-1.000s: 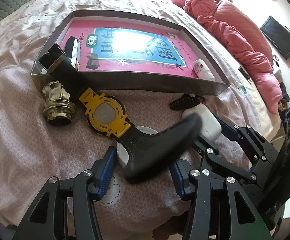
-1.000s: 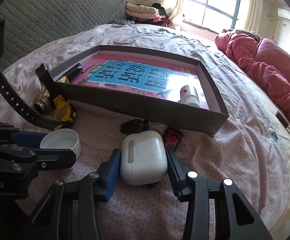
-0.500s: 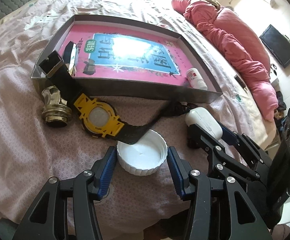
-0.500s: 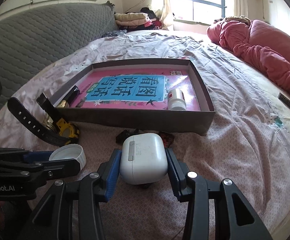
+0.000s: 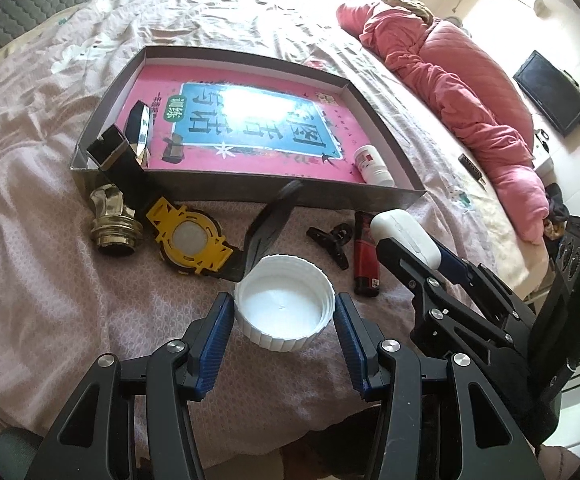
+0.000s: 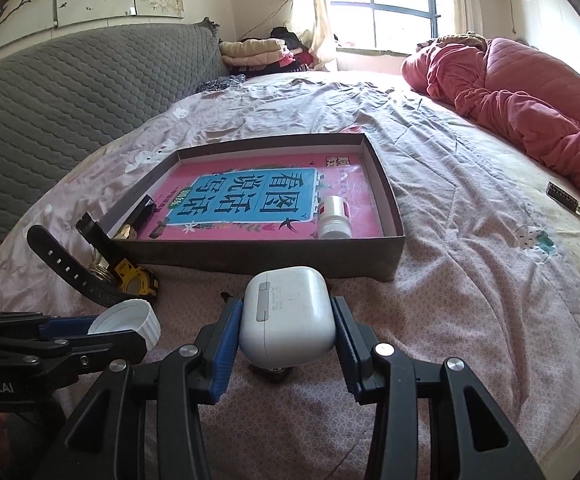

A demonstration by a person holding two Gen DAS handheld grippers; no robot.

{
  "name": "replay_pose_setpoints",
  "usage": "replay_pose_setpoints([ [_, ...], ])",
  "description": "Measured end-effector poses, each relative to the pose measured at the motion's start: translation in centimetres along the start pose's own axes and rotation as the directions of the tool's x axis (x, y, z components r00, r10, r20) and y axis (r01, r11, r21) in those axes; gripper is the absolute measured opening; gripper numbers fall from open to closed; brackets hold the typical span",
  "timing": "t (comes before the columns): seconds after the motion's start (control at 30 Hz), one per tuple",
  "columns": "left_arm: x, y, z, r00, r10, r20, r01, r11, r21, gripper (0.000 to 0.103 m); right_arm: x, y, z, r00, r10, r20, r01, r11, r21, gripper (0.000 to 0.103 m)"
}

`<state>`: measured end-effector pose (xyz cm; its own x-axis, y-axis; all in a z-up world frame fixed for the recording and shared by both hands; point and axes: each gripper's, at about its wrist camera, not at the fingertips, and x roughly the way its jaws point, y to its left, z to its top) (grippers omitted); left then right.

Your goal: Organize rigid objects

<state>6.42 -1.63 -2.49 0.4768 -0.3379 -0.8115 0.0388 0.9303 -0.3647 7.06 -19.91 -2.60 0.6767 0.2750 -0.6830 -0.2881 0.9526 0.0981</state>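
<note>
The left gripper (image 5: pixel 283 318) is clamping a white jar lid (image 5: pixel 285 307), open side up, between its blue pads above the pink bedspread (image 5: pixel 49 264). Beside it, the right gripper (image 6: pixel 285 326) is squeezing a white earbud case (image 6: pixel 287 314) at its sides. Ahead, a shallow box (image 5: pixel 225 188) is holding a pink book, a small white bottle (image 5: pixel 372 164) and a dark object, possibly a lighter. Lying in front of the box are a yellow watch (image 5: pixel 191 242), a brass fitting (image 5: pixel 111 222), a black clip (image 5: pixel 330 238) and a red lighter (image 5: pixel 366 258).
</note>
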Motion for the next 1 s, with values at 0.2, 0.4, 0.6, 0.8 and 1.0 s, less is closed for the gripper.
replay_pose_setpoints([
  [0.2,-0.8,-0.3,0.0,1.000,0.012,0.009,-0.012,1.000,0.007,0.053,-0.6,0.1,0.1,1.000,0.006,0.018,-0.006,1.000,-0.008,0.045],
  [0.4,-1.7,-1.0,0.2,0.999,0.020,0.030,-0.021,1.000,0.023,0.053,-1.0,0.2,0.3,0.999,0.011,0.031,-0.011,1.000,-0.007,0.045],
  [0.6,-2.8,-1.7,0.3,0.998,0.025,0.056,-0.027,0.999,0.033,0.053,-1.8,0.3,0.4,0.998,0.024,0.057,-0.023,1.000,-0.012,0.045],
  [0.8,-3.6,-2.4,0.4,0.996,0.038,0.077,-0.041,0.998,0.039,0.053,-2.6,0.3,0.6,0.996,0.028,0.079,-0.028,1.000,-0.005,0.045],
  [1.0,-4.7,-3.0,0.7,0.994,0.041,0.102,-0.046,0.998,0.051,0.053,-3.2,0.4,0.9,0.994,0.033,0.102,-0.032,0.999,-0.013,0.045],
])
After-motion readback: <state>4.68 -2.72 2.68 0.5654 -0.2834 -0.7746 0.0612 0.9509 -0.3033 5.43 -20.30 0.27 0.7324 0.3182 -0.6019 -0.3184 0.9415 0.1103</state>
